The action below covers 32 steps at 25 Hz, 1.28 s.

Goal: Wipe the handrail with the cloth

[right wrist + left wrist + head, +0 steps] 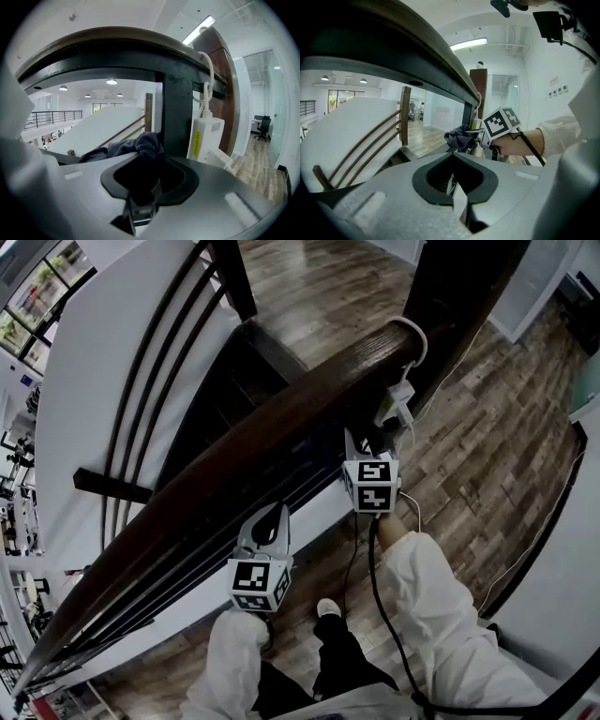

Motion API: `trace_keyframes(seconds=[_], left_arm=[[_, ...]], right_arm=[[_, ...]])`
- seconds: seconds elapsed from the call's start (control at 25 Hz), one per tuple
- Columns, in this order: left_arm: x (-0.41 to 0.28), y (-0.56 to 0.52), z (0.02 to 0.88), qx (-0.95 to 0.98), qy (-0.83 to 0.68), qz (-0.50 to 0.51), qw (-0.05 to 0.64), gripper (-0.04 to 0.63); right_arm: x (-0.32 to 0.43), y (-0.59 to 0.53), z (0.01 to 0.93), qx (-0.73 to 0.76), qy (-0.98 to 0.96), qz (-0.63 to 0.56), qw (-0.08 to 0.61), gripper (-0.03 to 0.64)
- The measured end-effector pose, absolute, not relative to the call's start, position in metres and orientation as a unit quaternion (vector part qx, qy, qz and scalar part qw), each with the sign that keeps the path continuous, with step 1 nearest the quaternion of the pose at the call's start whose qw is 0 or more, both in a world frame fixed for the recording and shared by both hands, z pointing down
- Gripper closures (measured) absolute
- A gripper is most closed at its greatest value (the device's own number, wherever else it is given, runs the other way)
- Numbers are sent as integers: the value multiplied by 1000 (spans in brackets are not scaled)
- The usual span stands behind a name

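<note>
Jaws of your right gripper (148,158) are pinching the dark cloth (134,146), just under the brown handrail (234,457), beside the black post (177,115). Your left gripper (277,515) sits lower down by the rail, jaws pressed together with nothing inside.

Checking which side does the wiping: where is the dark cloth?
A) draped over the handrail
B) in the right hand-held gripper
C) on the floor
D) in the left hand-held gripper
B: the right hand-held gripper has its jaws clamped on the cloth, while the left hand-held gripper is shut on nothing.
</note>
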State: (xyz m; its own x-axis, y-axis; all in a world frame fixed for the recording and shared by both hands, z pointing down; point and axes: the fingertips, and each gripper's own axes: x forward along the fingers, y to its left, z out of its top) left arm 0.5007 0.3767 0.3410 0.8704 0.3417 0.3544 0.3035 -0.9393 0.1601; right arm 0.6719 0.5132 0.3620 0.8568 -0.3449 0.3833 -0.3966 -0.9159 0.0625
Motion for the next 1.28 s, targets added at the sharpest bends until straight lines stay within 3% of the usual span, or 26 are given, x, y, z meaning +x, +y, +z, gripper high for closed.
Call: trace_keyframes(seconds=[0.52, 0.88, 1.28], left_arm=[[469, 363, 330, 968, 164, 181, 48, 595], [399, 324, 305, 973, 151, 166, 50, 595], [276, 233, 294, 981, 90, 159, 66, 595]], right_arm=[[655, 518, 349, 961, -185, 181, 92, 528], [572, 485, 302, 958, -216, 151, 108, 529], [446, 364, 257, 943, -294, 104, 113, 532]])
